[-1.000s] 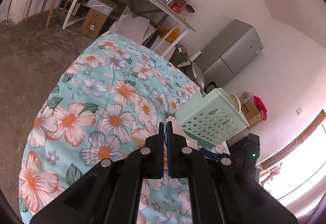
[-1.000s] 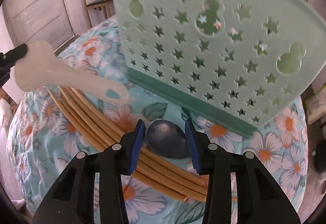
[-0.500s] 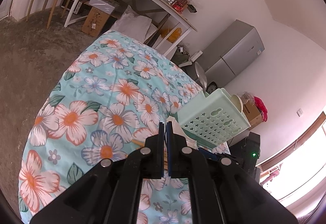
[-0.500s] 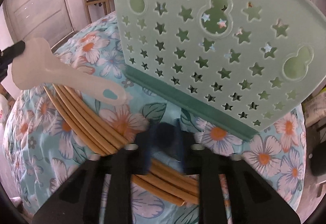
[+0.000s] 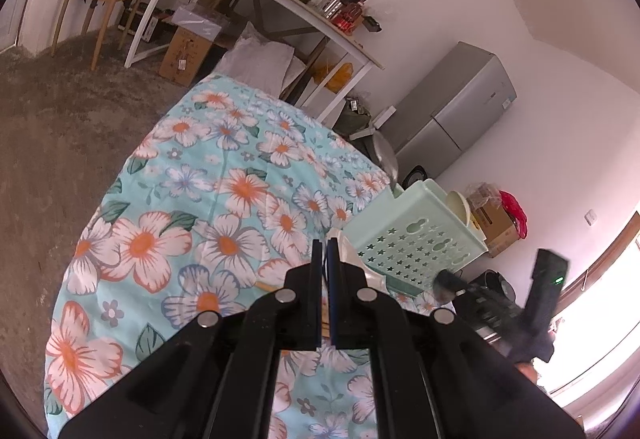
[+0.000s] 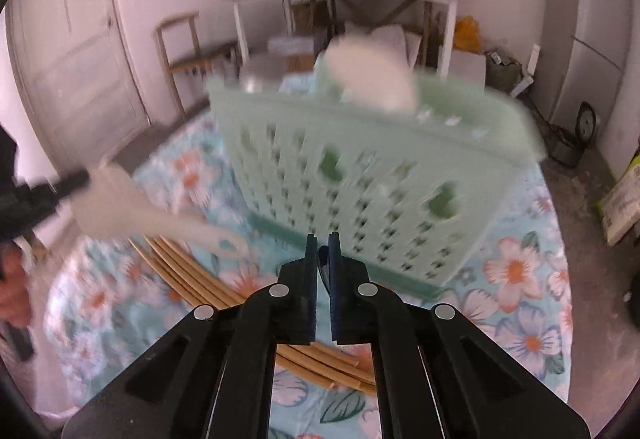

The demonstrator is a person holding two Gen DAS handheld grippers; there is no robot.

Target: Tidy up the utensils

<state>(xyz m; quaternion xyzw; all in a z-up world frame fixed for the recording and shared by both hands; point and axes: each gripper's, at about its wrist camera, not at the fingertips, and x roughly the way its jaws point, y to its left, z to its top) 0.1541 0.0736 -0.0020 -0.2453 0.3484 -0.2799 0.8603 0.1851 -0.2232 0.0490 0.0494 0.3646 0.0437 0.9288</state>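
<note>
Jaws of the right hand-held gripper (image 6: 322,245) have just closed on a dark spoon (image 6: 321,253), only a sliver of it showing between the pads. At its 12 o'clock stands the pale green basket (image 6: 372,175), blurred, a white utensil (image 6: 372,75) poking above its rim. Bamboo chopsticks (image 6: 192,273) lie on the floral cloth (image 6: 516,271) at 9 o'clock. Above them a white scoop (image 6: 132,203) hangs from the left hand-held gripper (image 5: 325,245), whose jaws pinch its broad end; its handle points toward the basket.
</note>
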